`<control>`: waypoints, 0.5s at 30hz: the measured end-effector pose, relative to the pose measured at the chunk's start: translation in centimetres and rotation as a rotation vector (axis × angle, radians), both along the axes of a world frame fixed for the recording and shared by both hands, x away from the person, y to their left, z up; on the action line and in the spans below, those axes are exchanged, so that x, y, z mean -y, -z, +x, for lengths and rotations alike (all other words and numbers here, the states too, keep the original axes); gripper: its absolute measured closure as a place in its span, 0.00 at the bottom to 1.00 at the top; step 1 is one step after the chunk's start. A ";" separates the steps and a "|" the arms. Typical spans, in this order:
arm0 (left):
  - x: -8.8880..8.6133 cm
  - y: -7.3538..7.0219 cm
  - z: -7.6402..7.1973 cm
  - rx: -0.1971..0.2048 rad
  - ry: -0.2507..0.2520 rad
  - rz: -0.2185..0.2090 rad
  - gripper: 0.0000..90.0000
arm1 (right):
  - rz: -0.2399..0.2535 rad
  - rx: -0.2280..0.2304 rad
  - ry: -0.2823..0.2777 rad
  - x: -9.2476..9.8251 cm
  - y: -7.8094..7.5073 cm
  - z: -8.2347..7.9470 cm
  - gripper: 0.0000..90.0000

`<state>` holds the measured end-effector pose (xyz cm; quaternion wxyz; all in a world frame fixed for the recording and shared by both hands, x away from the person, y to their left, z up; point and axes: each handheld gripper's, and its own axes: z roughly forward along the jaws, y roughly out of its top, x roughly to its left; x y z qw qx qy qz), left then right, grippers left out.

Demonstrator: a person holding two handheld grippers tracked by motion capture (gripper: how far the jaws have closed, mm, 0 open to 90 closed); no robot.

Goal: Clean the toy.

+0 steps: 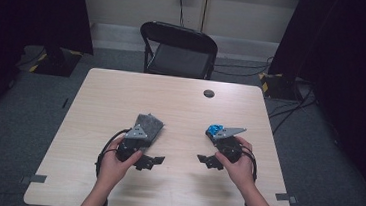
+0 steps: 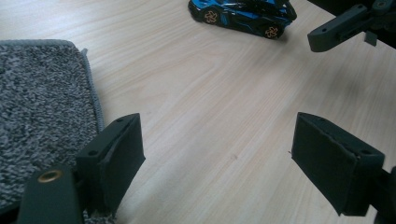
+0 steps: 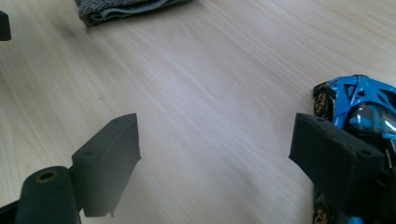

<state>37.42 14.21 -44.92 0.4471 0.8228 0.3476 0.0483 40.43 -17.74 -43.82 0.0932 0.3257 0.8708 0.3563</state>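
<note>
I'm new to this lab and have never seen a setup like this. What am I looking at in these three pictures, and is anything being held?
A person sits at a wooden table and holds a hand-operated tool with two black jaws in each hand: the left gripper and the right gripper. The high view comes from a camera above the person, looking forward and down. The other two pictures come from cameras riding on each gripper, looking along its jaws. On the table lie a grey cloth by the left gripper and a blue toy car by the right one. Both grippers stand open with only bare table between the jaws; the car sits just outside the right gripper's jaw. Nothing is held.
</note>
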 end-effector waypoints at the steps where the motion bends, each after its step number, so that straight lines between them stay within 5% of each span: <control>1: 0.1 0.0 -0.1 -0.002 0.002 -0.003 0.18 | -0.002 0.000 -0.004 0.0 0.1 -0.1 0.17; 15: 1.3 -0.2 -1.4 0.000 0.027 -0.001 0.18 | 0.007 0.007 -0.015 -0.1 0.0 -2.0 0.17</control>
